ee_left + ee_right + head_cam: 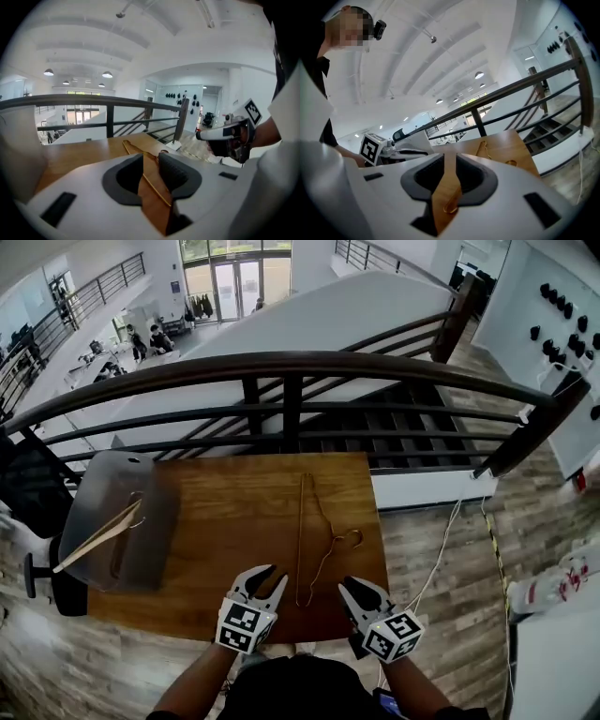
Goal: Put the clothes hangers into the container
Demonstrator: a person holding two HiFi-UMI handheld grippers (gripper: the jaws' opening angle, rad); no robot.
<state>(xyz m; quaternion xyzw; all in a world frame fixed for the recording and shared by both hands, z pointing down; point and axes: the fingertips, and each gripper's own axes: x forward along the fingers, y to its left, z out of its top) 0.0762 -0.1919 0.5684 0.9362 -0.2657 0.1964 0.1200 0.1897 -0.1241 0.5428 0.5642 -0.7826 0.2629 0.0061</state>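
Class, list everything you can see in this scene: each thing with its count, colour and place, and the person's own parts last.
table: one, brown wood, centre, in front of the railing
container: one, grey, on the table's left end
wooden hanger: one, pale wood, lying slanted in the container
wire hanger: one, golden, flat on the table, just ahead of the tongs
railing: one, dark, behind the table
stairs: one flight, dark, beyond the railing
left tongs: one, white with black pads, open and empty, over the table's near edge
right tongs: one, white with black pads, open and empty, beside the left tongs
arms: two, at the bottom edge of the head view
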